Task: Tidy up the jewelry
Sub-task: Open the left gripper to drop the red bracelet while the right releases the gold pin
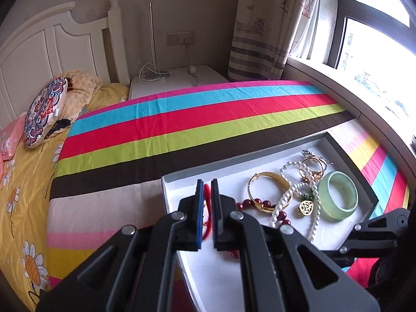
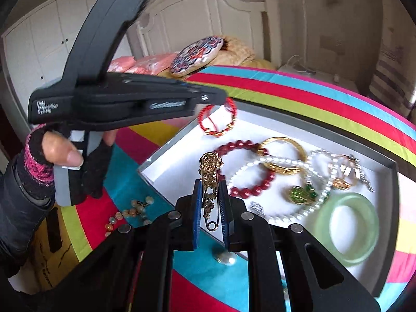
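Now left tongs [image 1: 207, 186] clamped on red cord bracelet [image 2: 218, 119], hanging over near-left corner of white tray [image 2: 166, 166]. Right tongs [image 2: 211, 182] pinching gold brooch pin [image 2: 209, 182] upright above tray edge. Tray holds red bead bracelet [image 2: 244, 171], gold bangle [image 2: 282, 156], pearl strand [image 2: 309, 179], jade bangle [image 2: 348, 227]. Beaded string [image 2: 130, 212] on striped cloth [image 1: 197, 119] outside tray.

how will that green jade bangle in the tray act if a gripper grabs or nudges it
The green bangle looks rigid and glossy, so probably slippery between flat pads. It lies flat in the tray, so a nudge should slide it, not roll it. Likely brittle if dropped.
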`<state>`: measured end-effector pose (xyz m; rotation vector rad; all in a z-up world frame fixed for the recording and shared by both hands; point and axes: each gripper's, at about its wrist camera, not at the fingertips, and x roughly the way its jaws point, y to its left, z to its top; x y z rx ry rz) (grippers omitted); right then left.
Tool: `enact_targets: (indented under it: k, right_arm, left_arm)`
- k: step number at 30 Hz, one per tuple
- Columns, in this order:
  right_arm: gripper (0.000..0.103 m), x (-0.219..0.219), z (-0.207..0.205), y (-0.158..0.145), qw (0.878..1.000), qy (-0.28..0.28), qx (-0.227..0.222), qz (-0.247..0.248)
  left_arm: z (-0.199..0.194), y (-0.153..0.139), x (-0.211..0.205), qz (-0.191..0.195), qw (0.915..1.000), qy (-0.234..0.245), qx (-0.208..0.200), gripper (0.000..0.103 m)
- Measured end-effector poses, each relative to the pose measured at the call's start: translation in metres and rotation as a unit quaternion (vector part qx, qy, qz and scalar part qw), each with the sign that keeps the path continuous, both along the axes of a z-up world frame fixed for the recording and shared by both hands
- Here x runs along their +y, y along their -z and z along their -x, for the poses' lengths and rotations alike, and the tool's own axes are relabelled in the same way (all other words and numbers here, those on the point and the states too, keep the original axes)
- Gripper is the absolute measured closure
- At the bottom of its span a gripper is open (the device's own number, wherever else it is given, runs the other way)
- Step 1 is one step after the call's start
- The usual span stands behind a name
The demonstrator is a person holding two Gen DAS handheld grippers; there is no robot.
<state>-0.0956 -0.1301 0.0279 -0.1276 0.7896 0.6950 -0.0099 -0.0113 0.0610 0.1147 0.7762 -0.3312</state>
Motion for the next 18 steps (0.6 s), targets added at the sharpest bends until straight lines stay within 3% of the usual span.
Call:
enact_targets:
  k: [4,6,8,10,12,14,18]
  right_arm:
    - [0.088,0.017,-0.006,0.003,1.000,-0.015,0.006,0.012]
    - [0.086,0.019,-0.008,0.002,1.000,-0.020,0.010,0.002]
    - [0.077,0.014,-0.008,0.001,1.000,-0.014,0.015,-0.013]
    - [0.066,0.002,-0.006,-0.003,0.999,-0.006,0.017,-0.036]
    - [0.064,-0.015,0.000,-0.007,0.999,0.003,0.012,-0.050]
    - [0.064,-0.033,0.010,-0.010,0.998,0.018,0.002,-0.055]
    - [0.064,-0.071,0.036,-0.012,0.997,0.042,-0.015,-0.057]
  left_arm:
    - [-0.007,0.005,0.001,0.016,0.9998,0.002,0.011,0.097]
    - [-0.005,0.007,0.002,0.024,0.9996,0.001,0.017,0.085]
    - [0.001,0.004,0.005,0.027,0.9996,-0.006,0.005,0.048]
    - [0.011,-0.001,0.011,0.025,0.9995,-0.018,-0.012,0.038]
    - [0.024,-0.009,0.019,0.029,0.9990,-0.026,-0.023,0.032]
    - [0.041,-0.017,0.029,0.028,0.9980,-0.041,-0.038,0.017]
    - [0.085,-0.026,0.045,0.024,0.9965,-0.049,-0.064,0.008]
